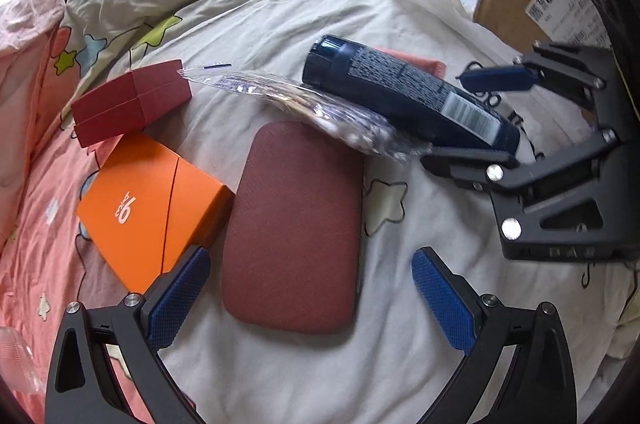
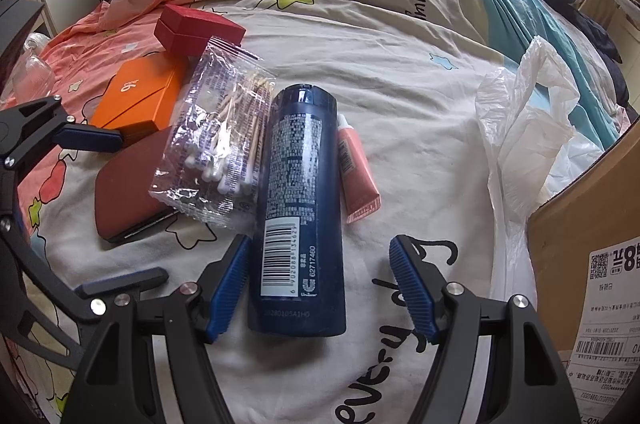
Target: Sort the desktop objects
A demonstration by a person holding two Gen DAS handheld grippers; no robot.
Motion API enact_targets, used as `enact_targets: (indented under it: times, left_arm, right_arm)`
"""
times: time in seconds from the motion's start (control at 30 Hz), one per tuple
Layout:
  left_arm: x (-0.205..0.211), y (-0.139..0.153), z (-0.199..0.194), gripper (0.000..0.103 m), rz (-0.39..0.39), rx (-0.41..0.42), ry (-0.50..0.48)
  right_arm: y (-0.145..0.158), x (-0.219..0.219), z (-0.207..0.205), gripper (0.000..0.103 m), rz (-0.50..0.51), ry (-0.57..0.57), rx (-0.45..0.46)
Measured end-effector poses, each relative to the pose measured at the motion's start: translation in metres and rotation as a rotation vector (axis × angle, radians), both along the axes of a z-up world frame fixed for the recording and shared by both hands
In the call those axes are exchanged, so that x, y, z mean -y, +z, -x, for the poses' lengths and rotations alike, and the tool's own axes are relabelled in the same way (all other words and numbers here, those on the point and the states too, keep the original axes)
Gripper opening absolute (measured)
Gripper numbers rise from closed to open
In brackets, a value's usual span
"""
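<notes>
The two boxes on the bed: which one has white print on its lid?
The flat orange box; the dark red box behind it is plain and taller.

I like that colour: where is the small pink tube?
In the right wrist view, the pink tube lies on the bedspread, along the dark blue bottle's right side.

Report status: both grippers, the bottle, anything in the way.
Left gripper open over red case. Right gripper open, astride bottle, no grip. Swab bag against bottle's side, pink tube opposite.

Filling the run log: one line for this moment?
left gripper: open over maroon case | right gripper: open, straddling navy bottle | nothing held
</notes>
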State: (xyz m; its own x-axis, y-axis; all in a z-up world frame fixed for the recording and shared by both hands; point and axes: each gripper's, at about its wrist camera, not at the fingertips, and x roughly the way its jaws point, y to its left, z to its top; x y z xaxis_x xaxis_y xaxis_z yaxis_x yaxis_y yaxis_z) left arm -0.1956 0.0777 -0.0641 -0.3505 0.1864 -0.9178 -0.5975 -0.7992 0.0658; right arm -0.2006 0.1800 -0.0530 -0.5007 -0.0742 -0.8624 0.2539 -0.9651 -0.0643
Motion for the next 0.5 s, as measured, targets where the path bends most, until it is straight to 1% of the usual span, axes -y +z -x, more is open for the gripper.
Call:
enact_targets:
  times: [0.13,0.23,0.37,0.5]
  left_arm:
    - [0.004,-0.001,0.003,0.103,-0.021,0.022,0.017]
    - [0.010,-0.001,0.009,0.102,-0.023,0.045,0.045]
    - [0.019,0.000,0.012,0.095,-0.050,0.073,0.066]
    - [0.019,0.000,0.009,0.089,-0.045,0.071,0.062]
  right_arm:
    - [0.000,-0.001,0.000,0.067,0.009,-0.003,0.002]
    - [0.001,-0.003,0.001,0.067,0.009,-0.001,0.002]
    - [0.001,-0.002,0.001,0.067,0.003,0.000,-0.002]
    - [0.000,0.000,0.002,0.067,-0.004,0.003,-0.004]
